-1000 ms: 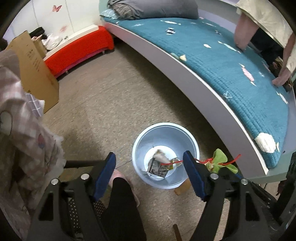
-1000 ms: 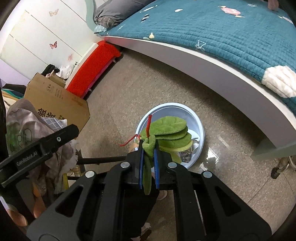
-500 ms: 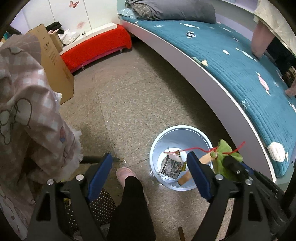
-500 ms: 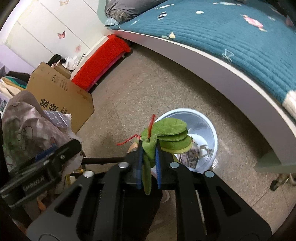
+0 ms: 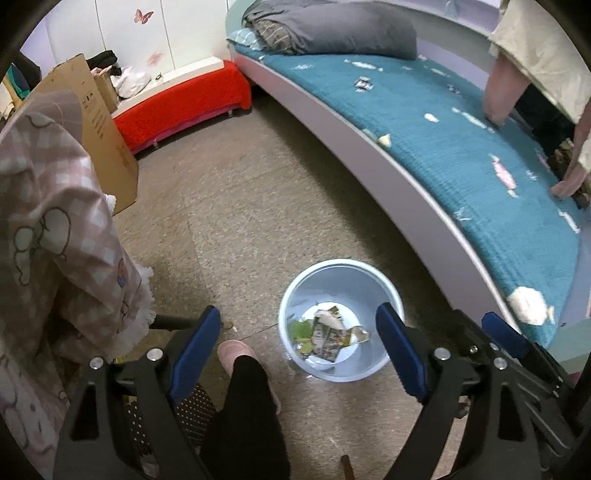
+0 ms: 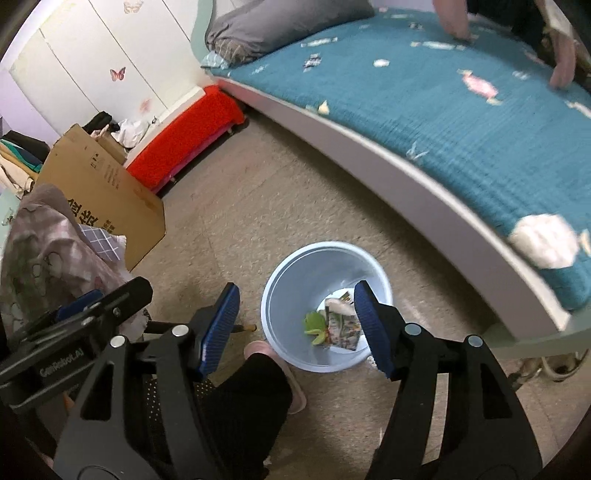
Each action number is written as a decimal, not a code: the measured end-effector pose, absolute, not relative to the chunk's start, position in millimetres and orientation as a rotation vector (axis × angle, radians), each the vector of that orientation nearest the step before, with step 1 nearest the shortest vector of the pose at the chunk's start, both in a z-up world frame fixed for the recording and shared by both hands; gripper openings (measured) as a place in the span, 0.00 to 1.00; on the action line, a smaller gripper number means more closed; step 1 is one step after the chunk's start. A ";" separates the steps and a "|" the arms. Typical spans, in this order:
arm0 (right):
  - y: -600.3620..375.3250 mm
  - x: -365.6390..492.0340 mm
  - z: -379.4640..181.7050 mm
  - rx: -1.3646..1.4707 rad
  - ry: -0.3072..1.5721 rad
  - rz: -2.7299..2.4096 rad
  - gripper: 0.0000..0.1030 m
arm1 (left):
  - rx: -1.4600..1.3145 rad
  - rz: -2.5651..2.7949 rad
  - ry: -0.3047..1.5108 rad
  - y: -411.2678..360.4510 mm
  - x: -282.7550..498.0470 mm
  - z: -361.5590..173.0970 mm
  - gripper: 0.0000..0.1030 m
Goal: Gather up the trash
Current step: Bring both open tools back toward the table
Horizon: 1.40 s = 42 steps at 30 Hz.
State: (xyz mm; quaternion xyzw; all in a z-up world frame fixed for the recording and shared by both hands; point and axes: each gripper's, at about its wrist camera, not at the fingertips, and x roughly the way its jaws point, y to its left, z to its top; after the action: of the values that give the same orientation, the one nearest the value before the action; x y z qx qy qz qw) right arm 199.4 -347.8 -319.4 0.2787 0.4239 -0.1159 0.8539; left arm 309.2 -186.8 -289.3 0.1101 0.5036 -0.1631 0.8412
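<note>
Right gripper point(image 6: 295, 325): jaws opening, blue pads spread wide, nothing between them; poised above the bin.
Left gripper point(image 5: 299, 339): jaws opening, pads far apart, empty; also above the bin, the right gripper's blue-padded arm just beside it at lower right.
Person's leg point(image 5: 245, 413): black trouser, pink slipper point(image 5: 231, 349) on the floor, just left of the bin.
Bin point(image 6: 280, 291): pale blue, round, upright on the speckled floor point(image 5: 236, 221), beside the bed frame.
Green trash point(image 6: 314, 323): leaf-like piece lying at the bin's bottom, left side, touching the printed wrappers point(image 6: 343, 325) and a crumpled white scrap.
Checked pink cloth point(image 5: 44, 206): draped at left, close to the left gripper.
Cardboard box point(image 6: 99, 188): standing on the floor behind the cloth.
Bed point(image 5: 461, 155): teal quilted cover with small patterns, pale curved frame, grey pillow point(image 5: 332, 29) at the far end.
Red bench point(image 5: 181, 99): against the far wall, beyond the box.
</note>
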 end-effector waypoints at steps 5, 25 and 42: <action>-351.6 168.9 -273.7 0.571 0.806 -0.248 0.63 | 0.189 -0.416 0.992 -186.9 283.4 -246.2 0.82; -171.2 185.9 -107.4 0.393 0.596 0.173 0.69 | 0.013 -0.201 0.652 23.1 224.1 -62.3 0.84; -7.1 221.1 -93.4 0.292 0.657 0.445 0.69 | -0.135 0.113 0.678 212.4 195.3 -58.9 0.85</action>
State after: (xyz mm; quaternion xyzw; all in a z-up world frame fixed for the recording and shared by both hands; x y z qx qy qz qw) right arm 221.1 -7.1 -93.4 0.1417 0.3188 0.2160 0.9119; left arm 195.3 212.4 -58.9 -0.0660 0.3323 0.0556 0.9392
